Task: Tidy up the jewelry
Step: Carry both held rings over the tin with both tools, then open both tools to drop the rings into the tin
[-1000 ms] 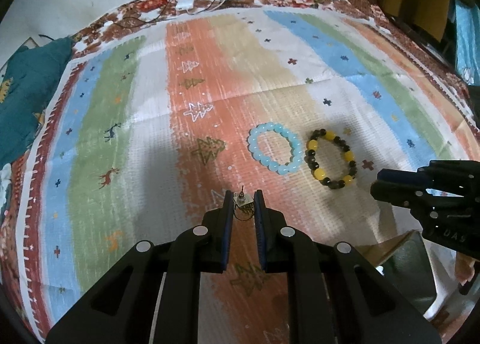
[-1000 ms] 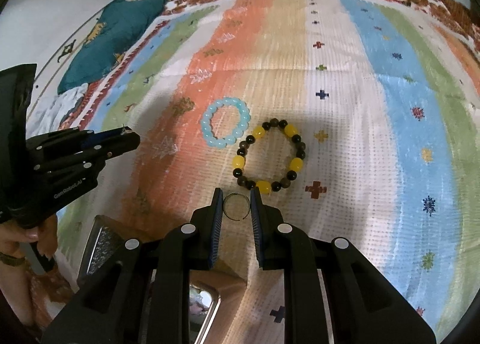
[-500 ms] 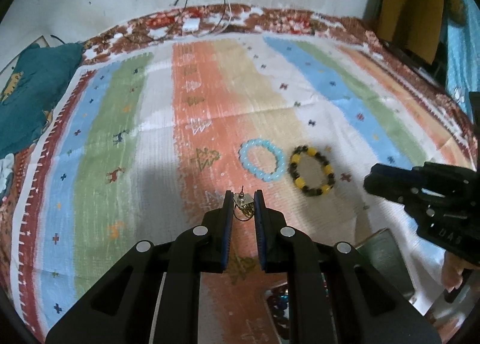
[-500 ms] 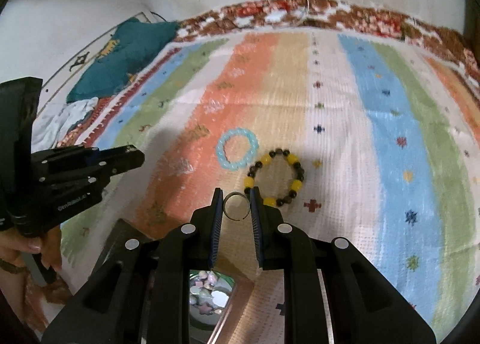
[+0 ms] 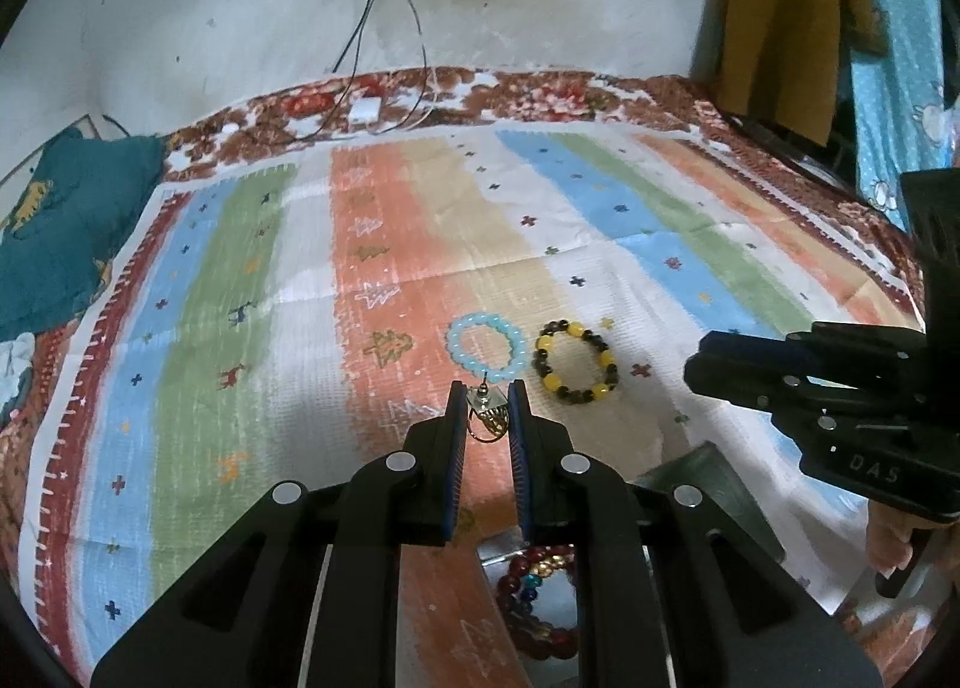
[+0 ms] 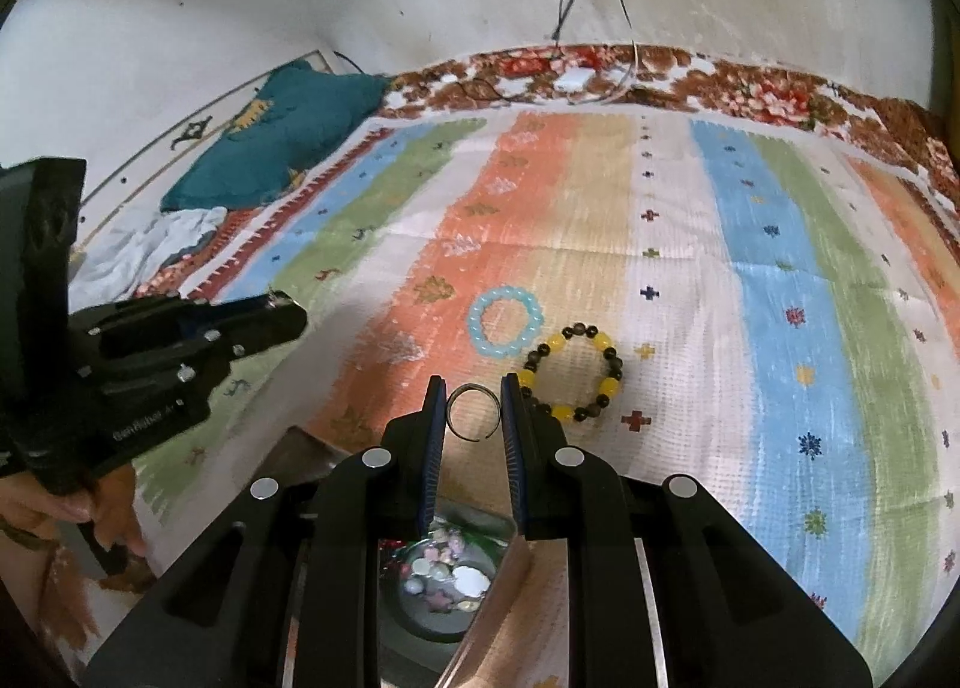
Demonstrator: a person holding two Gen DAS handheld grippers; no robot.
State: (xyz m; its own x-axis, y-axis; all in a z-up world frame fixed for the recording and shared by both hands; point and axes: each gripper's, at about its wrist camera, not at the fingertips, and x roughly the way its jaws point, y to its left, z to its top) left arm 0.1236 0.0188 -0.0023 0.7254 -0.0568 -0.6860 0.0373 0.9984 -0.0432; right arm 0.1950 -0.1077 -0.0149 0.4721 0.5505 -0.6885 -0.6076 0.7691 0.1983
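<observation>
My left gripper [image 5: 487, 401] is shut on a small gold earring [image 5: 489, 418], held above the striped blanket. My right gripper [image 6: 473, 395] is shut on a thin metal ring [image 6: 474, 410] pinched edge to edge. Beyond both tips, a light blue bead bracelet [image 5: 486, 344] [image 6: 506, 320] and a yellow-and-dark bead bracelet [image 5: 576, 358] [image 6: 573, 370] lie side by side on the blanket. Below the grippers sits an open jewelry box [image 6: 444, 574] with small pieces inside; a red bead bracelet [image 5: 534, 598] shows in it. Each gripper appears in the other's view: the right one [image 5: 702, 364], the left one [image 6: 300, 316].
The striped blanket [image 5: 420, 244] covers a bed against a white wall. A teal pillow [image 5: 60, 232] lies at the far left corner. Cables and a white charger [image 5: 367, 108] hang from a wall socket at the bed's far edge. Cloths [image 5: 780, 15] hang at the right.
Both grippers have risen and drawn back from the bracelets, each keeping its piece. The bracelets look smaller and farther, more wall shows, and the jewelry box has come into view underneath.
</observation>
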